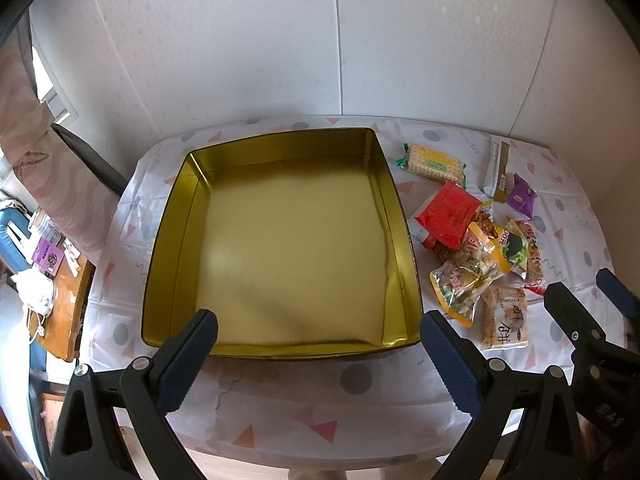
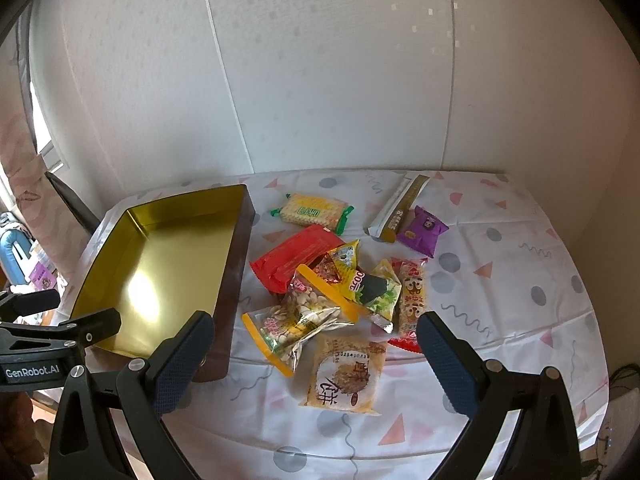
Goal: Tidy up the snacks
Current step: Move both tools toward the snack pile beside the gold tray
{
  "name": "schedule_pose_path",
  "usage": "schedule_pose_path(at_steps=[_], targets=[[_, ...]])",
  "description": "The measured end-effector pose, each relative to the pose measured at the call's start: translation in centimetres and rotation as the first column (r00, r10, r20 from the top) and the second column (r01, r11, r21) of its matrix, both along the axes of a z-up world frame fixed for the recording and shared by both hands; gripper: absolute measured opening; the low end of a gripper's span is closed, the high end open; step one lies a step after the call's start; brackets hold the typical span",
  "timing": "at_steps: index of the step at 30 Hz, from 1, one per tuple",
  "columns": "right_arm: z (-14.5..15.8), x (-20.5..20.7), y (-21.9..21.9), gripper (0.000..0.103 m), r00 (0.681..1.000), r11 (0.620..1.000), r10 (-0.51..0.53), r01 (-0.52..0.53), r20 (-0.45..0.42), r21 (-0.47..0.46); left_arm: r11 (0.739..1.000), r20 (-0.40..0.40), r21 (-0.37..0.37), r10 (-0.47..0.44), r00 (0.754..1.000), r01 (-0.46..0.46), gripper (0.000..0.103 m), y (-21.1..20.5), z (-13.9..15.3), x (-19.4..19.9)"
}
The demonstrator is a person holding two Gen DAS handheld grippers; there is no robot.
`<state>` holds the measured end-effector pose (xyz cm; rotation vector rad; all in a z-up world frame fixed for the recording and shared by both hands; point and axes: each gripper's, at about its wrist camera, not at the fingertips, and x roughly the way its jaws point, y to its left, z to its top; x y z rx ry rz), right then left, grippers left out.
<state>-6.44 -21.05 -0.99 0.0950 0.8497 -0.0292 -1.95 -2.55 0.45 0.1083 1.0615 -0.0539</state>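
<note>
Table [image 2: 520,240] with a white cloth printed in grey dots and pink triangles, set against a white panelled wall [image 2: 320,60]. Biggest item on it: gold-lined square tin [image 1: 394,216], dark brown outside, sitting on the left half of the table, nothing inside it. Snacks all lie on the cloth to the right of the tin, none in it. Red packet [image 2: 298,262] lies just beside the tin's right wall, partly under the pile. Pale cake packet with brown print [image 2: 348,374] is nearest the table's front edge, apart from the tin. Two clear nut pouches with orange edges [image 2: 296,320] overlap each other and touch the red packet. Yellow packet with dark green print [image 2: 370,286] sits on top of the pile; a red-and-yellow stick packet [image 2: 412,296] lies along its right side. Green-ended cracker pack [image 2: 312,211] sits alone behind the pile. White-and-gold sachet [image 2: 400,210] lies at the back, touching a small purple packet [image 2: 424,231]. Left gripper [image 1: 318,348] hovers over the tin's front edge, fingers spread wide, holding nothing. Right gripper [image 2: 316,360] hovers above the front of the pile, fingers spread wide, holding nothing.
</note>
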Motion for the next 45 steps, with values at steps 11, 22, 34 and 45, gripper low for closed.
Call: schedule_pose_path(at_steps=[11,22,34,45], targets=[[-1.8,-0.2,-2.8,0.101,0.995,0.995,-0.071,0.075,-0.07,0.063,0.988,-0.062,-0.151,-0.049,0.997,0.039,0.102,-0.3,-1.1,0.7],[-7.1,-0.4,-7.4,0.091,0.955,0.977,-0.174,0.197,-0.242,0.076,0.994,-0.082,-0.104,-0.036,0.996,0.028,0.102,-0.7,-2.2,2.0],[-10.4,2.3,-4.7,0.088,0.93,0.997,-0.058,0.074,-0.362,0.031,0.995,-0.084,-0.087,-0.064,0.994,0.056,0.102,-1.8,-3.0,2.9],[-11.4,3.1,-2.7,0.06,0.945,0.998,0.059,-0.052,-0.321,0.031,0.986,-0.068,-0.042,-0.162,0.984,0.159,0.102,-4.8,-2.9,2.9]])
